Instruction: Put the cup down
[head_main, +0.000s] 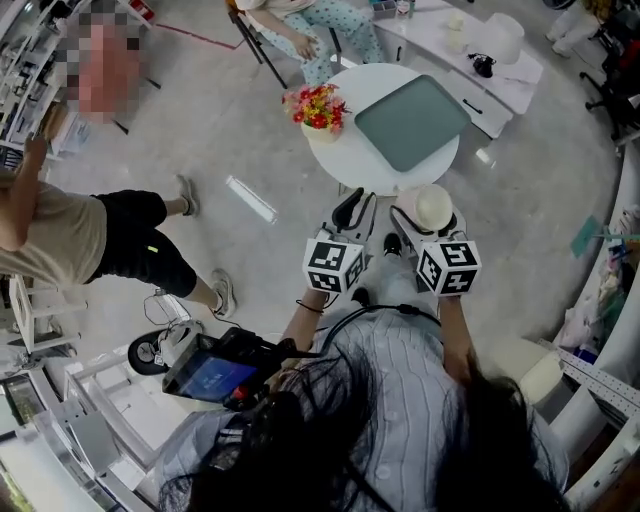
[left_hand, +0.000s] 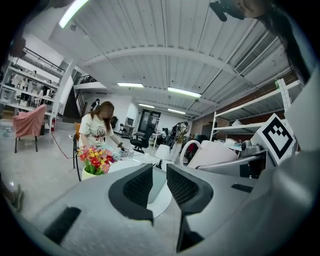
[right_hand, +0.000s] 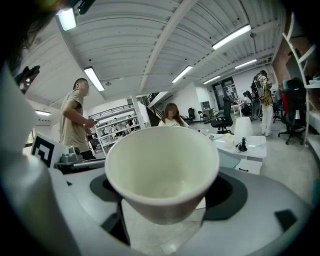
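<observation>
The right gripper is clenching a white cup, its jaws pressing on the cup's lower sides while the empty bowl is facing the camera. In the head view the cup is hovering in the right gripper at the near edge of the round white table, off the surface. The left gripper is idling just beside it, jaws narrowly apart and gripping nothing. A grey-green mat and a pot of flowers are sitting on the table.
</observation>
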